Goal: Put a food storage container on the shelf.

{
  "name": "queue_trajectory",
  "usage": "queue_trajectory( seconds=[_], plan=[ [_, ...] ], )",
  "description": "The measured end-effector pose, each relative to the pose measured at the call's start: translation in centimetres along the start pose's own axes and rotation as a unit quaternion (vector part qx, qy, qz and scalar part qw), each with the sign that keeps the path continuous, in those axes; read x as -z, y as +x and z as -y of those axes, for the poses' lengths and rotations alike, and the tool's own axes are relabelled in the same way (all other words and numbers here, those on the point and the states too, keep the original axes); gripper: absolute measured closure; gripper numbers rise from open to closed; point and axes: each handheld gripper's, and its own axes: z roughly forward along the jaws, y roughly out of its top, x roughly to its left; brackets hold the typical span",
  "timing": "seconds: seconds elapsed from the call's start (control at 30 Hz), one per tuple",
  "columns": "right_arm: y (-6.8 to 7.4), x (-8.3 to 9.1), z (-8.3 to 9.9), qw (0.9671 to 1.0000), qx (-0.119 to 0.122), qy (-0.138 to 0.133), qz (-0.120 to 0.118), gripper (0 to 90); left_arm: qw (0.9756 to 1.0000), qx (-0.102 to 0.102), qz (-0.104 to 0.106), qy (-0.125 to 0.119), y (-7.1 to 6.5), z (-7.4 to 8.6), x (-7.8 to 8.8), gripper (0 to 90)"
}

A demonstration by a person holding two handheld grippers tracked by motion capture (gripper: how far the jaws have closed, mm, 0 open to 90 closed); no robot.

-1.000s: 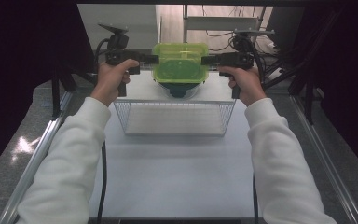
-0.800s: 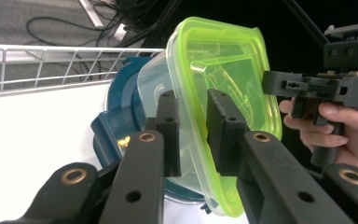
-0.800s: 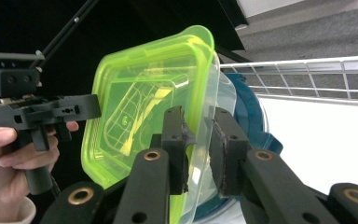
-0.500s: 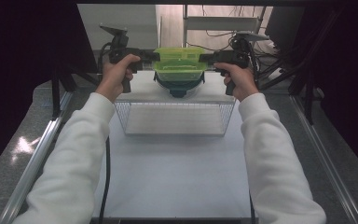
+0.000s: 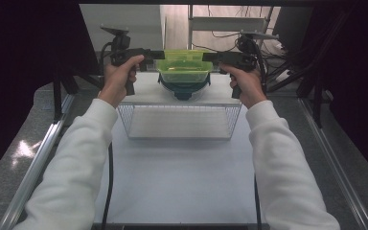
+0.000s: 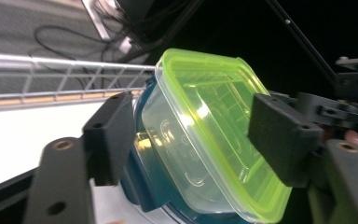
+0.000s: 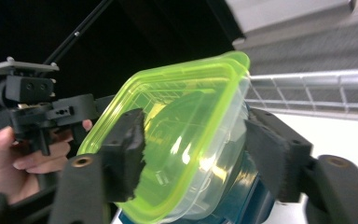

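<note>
1. Lime-green lidded clear container (image 5: 183, 67), stacked on a dark teal container (image 5: 182, 88), seen from the high view; we log the pair held aloft between the left gripper (image 5: 155, 55) and the right gripper (image 5: 211, 57), each pressing on one end, above the far edge of a wire basket (image 5: 179, 136); both hands grip the handles; white sleeves enter from below.

2. Left gripper view; the jaws bracket the stack, one pad at the teal side, the other at the green lid (image 6: 223, 135); we read them as clamped on the containers, though the contact itself is partly hidden; the right gripper sits beyond.

3. Right gripper view; jaws likewise straddle the lidded tub (image 7: 182, 135), apparently gripping it; the other hand (image 7: 9, 158) shows far off.

4. Step in hand, our judgement; a two-handed carry, likely toward the basket; the next move calls for an even, level lowering with both grips kept equal, lest the stack tilt or slip.

5. Surface and room; white tabletop (image 5: 182, 182), metal side rails, grey speckled floor, dark surroundings, cables behind.
</note>
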Motion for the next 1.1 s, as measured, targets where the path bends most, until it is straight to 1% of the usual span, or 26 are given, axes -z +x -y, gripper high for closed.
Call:
queue_trajectory(
  seconds=[0.07,0.17,0.2,0.33,0.4,0.43,0.53,0.63,0.67,0.7,0.73,0.77,0.87,0.97,1.07,1.1],
  plan=[
    [0.7,0.6,0.1,0.9996,0.026,-0.004,0.006,32.3,0.9999,-0.013,-0.003,-0.007,-0.4,0.2,0.7,25.7],
    [1.7,1.5,0.3,0.9981,0.059,-0.005,0.018,29.0,0.9992,-0.035,-0.016,-0.012,-1.2,0.6,1.7,24.0],
    [2.0,1.8,0.4,0.9975,0.068,-0.002,0.021,28.5,0.9987,-0.047,-0.017,-0.012,-1.4,0.8,2.1,23.6],
    [2.8,2.9,1.2,0.9954,0.092,-0.002,0.026,27.1,0.997,-0.072,-0.024,-0.015,-2.3,1.7,3.4,23.0],
    [3.0,3.3,1.7,0.9941,0.104,0.006,0.029,26.7,0.996,-0.083,-0.029,-0.014,-2.7,2.3,4.1,23.0],
    [3.1,3.6,2.0,0.9932,0.112,0.009,0.032,26.6,0.9958,-0.085,-0.031,-0.013,-2.8,2.6,4.3,22.9],
    [3.3,4.2,2.8,0.9911,0.127,0.016,0.037,26.6,0.9933,-0.105,-0.049,-0.008,-3.4,3.7,5.0,22.8],
    [3.2,4.7,3.8,0.9895,0.137,0.024,0.04,26.5,0.992,-0.114,-0.054,-0.003,-3.7,4.7,5.5,22.7],
    [3.2,4.9,4.1,0.9894,0.136,0.025,0.042,26.6,0.9915,-0.118,-0.055,-0.003,-3.8,5.1,5.7,22.7],
    [3.1,5.2,4.4,0.9893,0.137,0.025,0.042,26.7,0.9911,-0.121,-0.054,-0.002,-3.9,5.5,6.0,22.7],
    [3.1,5.5,4.8,0.9893,0.137,0.029,0.04,27.2,0.9902,-0.127,-0.057,0.004,-4.1,6.2,6.3,23.2],
    [3.1,5.9,5.3,0.9886,0.141,0.036,0.039,27.2,0.9896,-0.131,-0.058,0.007,-4.2,6.6,6.4,23.5],
    [3.2,7.0,6.8,0.986,0.156,0.038,0.045,27.2,0.9871,-0.144,-0.068,0.015,-4.5,8.5,7.2,23.5],
    [3.0,8.3,8.8,0.9843,0.165,0.038,0.05,27.1,0.9857,-0.152,-0.072,0.019,-4.7,10.4,8.0,22.7],
    [2.6,9.8,10.7,0.9826,0.175,0.034,0.053,27.1,0.984,-0.16,-0.076,0.017,-4.7,13.0,8.8,21.4],
    [2.4,10.2,11.4,0.9821,0.178,0.034,0.052,27.0,0.9838,-0.161,-0.077,0.019,-4.5,13.9,8.8,21.2]
  ],
)
